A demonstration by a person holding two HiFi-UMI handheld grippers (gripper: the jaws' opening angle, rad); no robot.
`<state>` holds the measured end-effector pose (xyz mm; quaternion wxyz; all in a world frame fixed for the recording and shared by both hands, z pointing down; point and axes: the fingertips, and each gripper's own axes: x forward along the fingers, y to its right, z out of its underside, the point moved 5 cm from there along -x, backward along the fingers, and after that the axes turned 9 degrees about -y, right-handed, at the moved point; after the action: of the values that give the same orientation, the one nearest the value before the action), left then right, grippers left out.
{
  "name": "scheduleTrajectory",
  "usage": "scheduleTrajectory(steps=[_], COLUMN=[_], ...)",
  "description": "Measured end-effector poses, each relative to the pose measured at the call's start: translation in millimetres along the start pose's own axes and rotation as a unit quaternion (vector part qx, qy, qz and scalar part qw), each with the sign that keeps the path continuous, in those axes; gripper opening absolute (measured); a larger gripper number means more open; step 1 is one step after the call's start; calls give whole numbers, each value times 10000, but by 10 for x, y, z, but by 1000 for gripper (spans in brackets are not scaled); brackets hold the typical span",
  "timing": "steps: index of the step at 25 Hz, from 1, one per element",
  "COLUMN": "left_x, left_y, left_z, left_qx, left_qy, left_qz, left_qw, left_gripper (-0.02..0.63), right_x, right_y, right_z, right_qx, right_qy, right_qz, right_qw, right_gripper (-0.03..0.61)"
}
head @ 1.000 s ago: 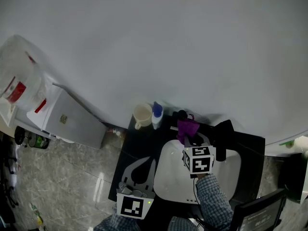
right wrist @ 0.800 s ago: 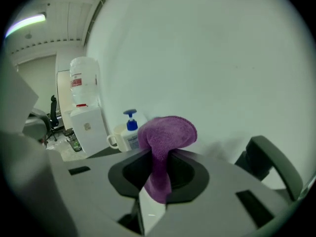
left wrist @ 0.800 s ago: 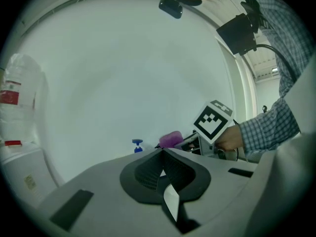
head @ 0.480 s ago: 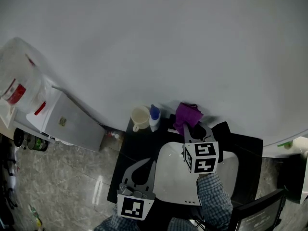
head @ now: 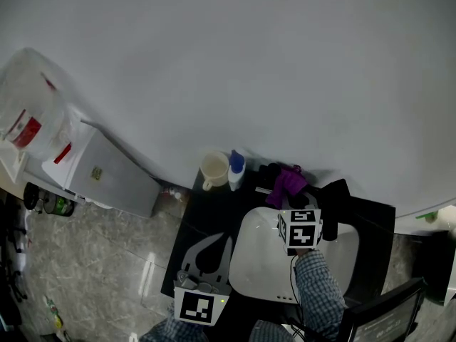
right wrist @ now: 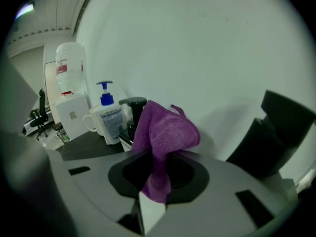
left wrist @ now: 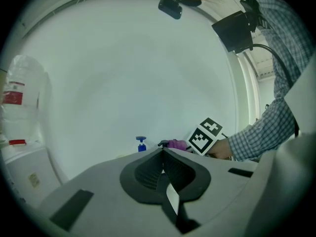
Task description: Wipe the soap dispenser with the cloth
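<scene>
My right gripper [right wrist: 157,164] is shut on the purple cloth [right wrist: 165,132], which bunches up above its jaws. Just behind the cloth's left edge stands the black soap dispenser [right wrist: 131,108], its pump head showing; I cannot tell whether the cloth touches it. In the head view the cloth [head: 288,183] sits right of the dispenser [head: 267,171], at the back of the black counter, with the right gripper [head: 291,202] over the sink's far rim. My left gripper [head: 217,242] is shut and empty, low at the sink's left.
A blue-capped pump bottle [right wrist: 109,116] and a cream mug [head: 213,169] stand left of the dispenser. The white sink basin [head: 260,266] fills the counter's middle. A black angular object [right wrist: 279,132] rises at the right. A water dispenser [head: 32,127] stands far left.
The right gripper lifted the cloth up over the dispenser toward the wall, then brought it back down, slightly further right. The left gripper stayed put.
</scene>
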<state>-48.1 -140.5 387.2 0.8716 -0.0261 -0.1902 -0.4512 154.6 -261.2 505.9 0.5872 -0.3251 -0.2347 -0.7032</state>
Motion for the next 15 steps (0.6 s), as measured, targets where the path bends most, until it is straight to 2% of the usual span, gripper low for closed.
scheduleTrajectory(steps=[4, 9, 15], left_x=[-12, -32, -67], left_y=[-29, -28, -29], left_z=[33, 39, 0], left_qx=[-35, 8, -36], left_qy=[-13, 15, 129], left_qz=[-17, 61, 191], left_qw=[10000, 10000, 9997], left_gripper=[2, 2, 2], right_x=[108, -38, -519], right_y=[22, 30, -17], right_z=[161, 189, 154], right_qx=[-32, -420, 40], right_qy=[-250, -275, 255], right_qz=[61, 324, 428], right_qw=[9997, 9982, 9987], right_gripper=[78, 78, 78])
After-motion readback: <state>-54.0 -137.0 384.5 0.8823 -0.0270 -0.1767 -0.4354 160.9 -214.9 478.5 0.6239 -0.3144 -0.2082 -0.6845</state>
